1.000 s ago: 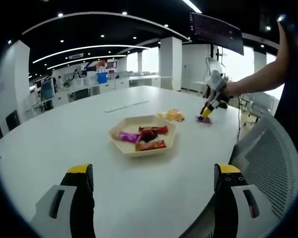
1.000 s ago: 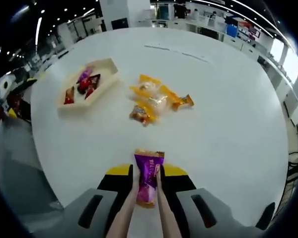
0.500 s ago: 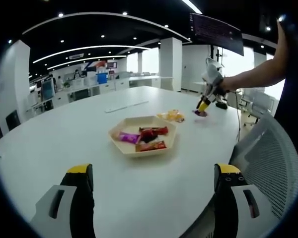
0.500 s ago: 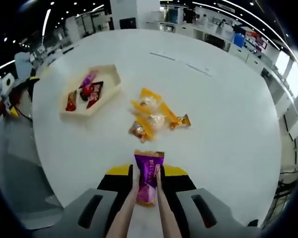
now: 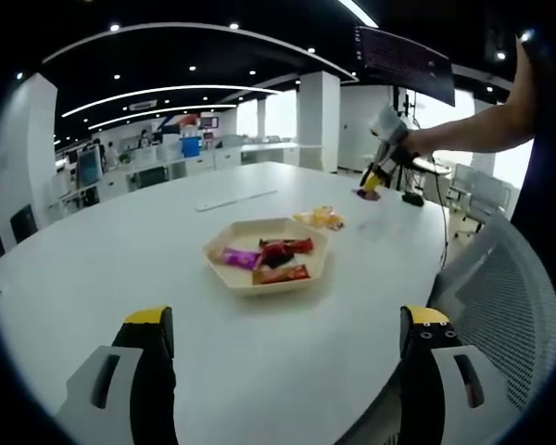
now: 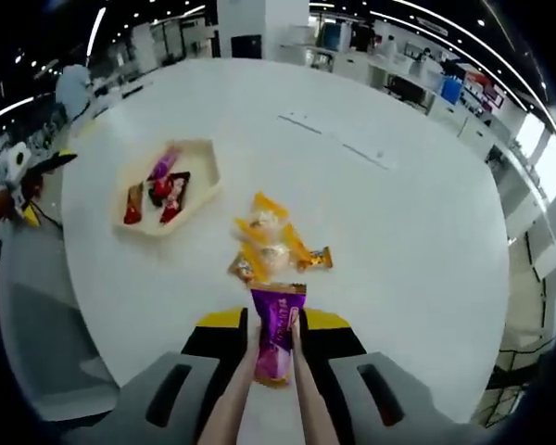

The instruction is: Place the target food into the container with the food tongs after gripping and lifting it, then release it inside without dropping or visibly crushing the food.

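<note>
Purple foil snack packet (image 6: 277,334) clamped between the right tongs (image 6: 275,345), held up above the white round bench (image 6: 417,232), over a loose pile of yellow-orange packets (image 6: 271,255). Beige hexagonal tray (image 5: 267,252) holds a purple packet (image 5: 240,257) and red ones (image 5: 284,247). Left tongs (image 5: 283,345) wide open, holding nothing, near the bench edge.

Left hand-held gripper (image 5: 283,348) open above white surface (image 5: 120,269); tray (image 5: 267,253) of wrapped snacks ahead; right hand-held gripper (image 5: 368,184) pinching purple packet (image 5: 366,194).
</note>
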